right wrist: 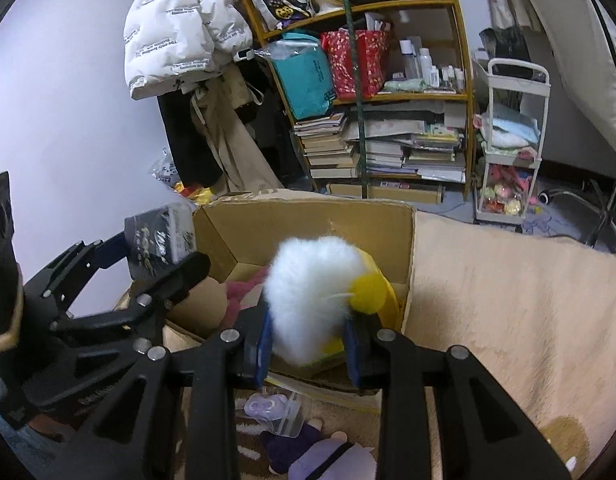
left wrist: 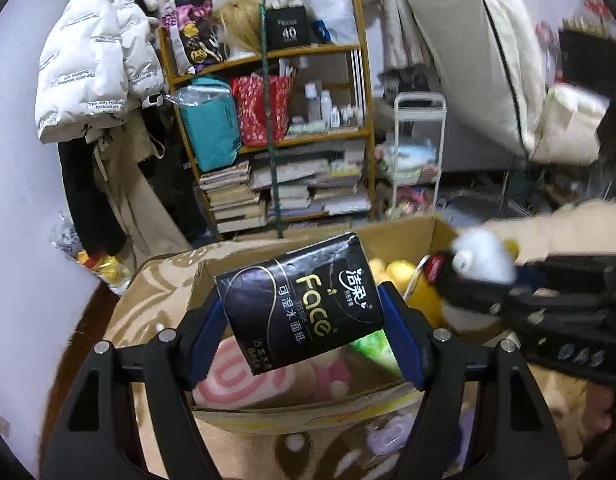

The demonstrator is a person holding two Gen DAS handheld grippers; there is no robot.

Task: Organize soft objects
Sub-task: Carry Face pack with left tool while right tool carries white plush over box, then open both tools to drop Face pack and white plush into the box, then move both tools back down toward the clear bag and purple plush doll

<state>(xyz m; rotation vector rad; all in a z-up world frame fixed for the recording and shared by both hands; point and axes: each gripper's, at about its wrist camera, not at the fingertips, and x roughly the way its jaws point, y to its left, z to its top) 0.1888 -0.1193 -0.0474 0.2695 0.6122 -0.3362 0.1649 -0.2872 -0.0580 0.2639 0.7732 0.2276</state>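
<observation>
- While both tongs hang over an open box (left wrist: 404, 236) standing on a patterned blanket (left wrist: 156, 300), each one pinches a soft item.
- Left tongs (left wrist: 304, 322): the blue pads (left wrist: 400, 340) press on the two sides of a black tissue pack (left wrist: 300, 304), which is tilted and held in the air above the box's near left part. In the right wrist view the same pack (right wrist: 160, 244) shows at the box's left wall, clamped in the left tongs (right wrist: 164, 256).
- Right tongs (right wrist: 308, 344): pinching a white plush (right wrist: 312, 300) with a yellow part, held above the box (right wrist: 308, 216) interior toward its right side. In the left wrist view this plush (left wrist: 484, 256) is blurred, beside the box's right wall.
- Box contents: a pink toy (left wrist: 236, 376), yellow plush (left wrist: 400, 272) and something green (left wrist: 372, 348) lie inside, below the pack.
- Blanket in front of the box: a purple doll (right wrist: 316, 452) and a clear pouch (right wrist: 276, 408) with a lilac item.
- Background: a wooden shelf (right wrist: 460, 92) with stacked books (right wrist: 336, 144), a white jacket (right wrist: 180, 20) hanging to its left, and a white cart (right wrist: 512, 140) to its right.
</observation>
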